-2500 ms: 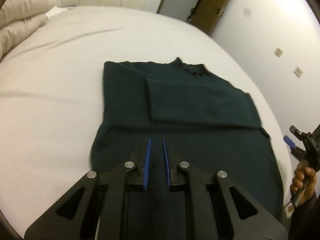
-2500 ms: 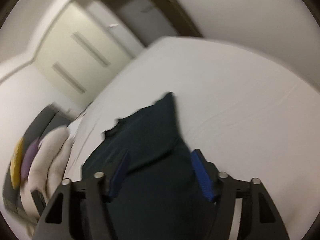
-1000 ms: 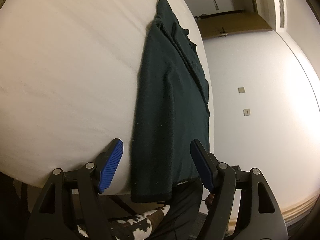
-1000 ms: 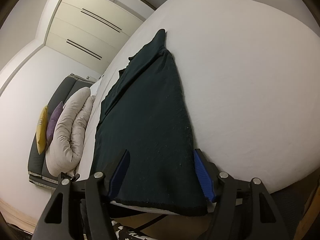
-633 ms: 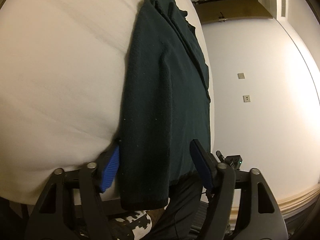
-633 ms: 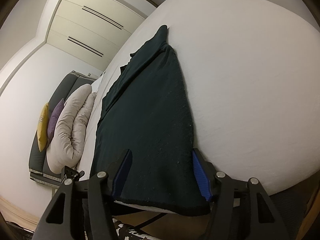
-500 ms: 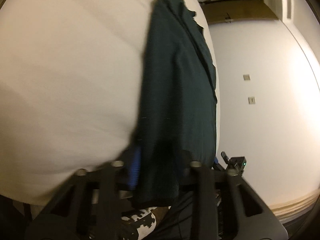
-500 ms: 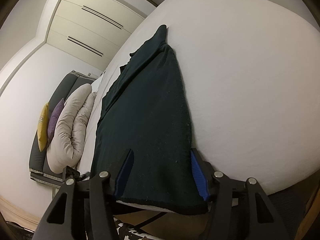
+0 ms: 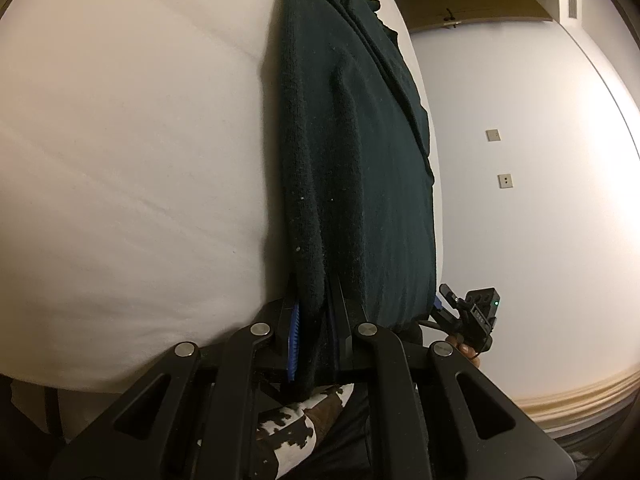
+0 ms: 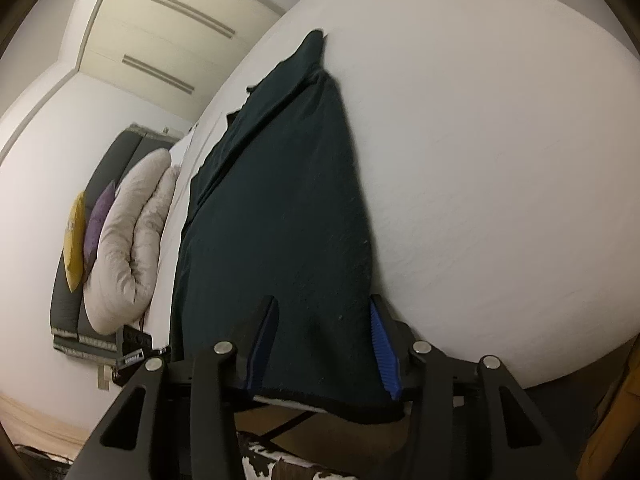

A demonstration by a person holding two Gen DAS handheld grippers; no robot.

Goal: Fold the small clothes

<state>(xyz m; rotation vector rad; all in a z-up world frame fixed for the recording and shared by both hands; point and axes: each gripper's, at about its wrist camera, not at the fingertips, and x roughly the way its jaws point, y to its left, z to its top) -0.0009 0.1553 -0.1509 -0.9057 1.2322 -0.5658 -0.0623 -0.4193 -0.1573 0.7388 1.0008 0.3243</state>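
A dark green knit garment (image 9: 360, 160) lies flat on the white bed (image 9: 140, 140), its hem hanging over the near edge. My left gripper (image 9: 314, 336) is at the hem's left corner. Its jaws are closing, and the blue pads pinch a fold of the cloth. In the right wrist view the same garment (image 10: 280, 200) runs away from me. My right gripper (image 10: 322, 350) straddles the hem's right corner with its jaws closing. The cloth lies between the pads, which stand apart on either side. The right gripper's body (image 9: 472, 312) shows in the left wrist view.
Folded pale bedding (image 10: 128, 232) with a yellow cushion (image 10: 74, 236) and a purple cushion (image 10: 98, 216) lies at the bed's far left. A wardrobe (image 10: 160, 40) stands behind. A person's patterned clothing (image 9: 288, 428) is just below the bed edge. A door (image 9: 460, 4) stands beyond.
My left gripper moved in onto the hem's left corner and its jaws went from wide apart to a pinch on the cloth. The right gripper's jaws narrowed around the right corner without shifting.
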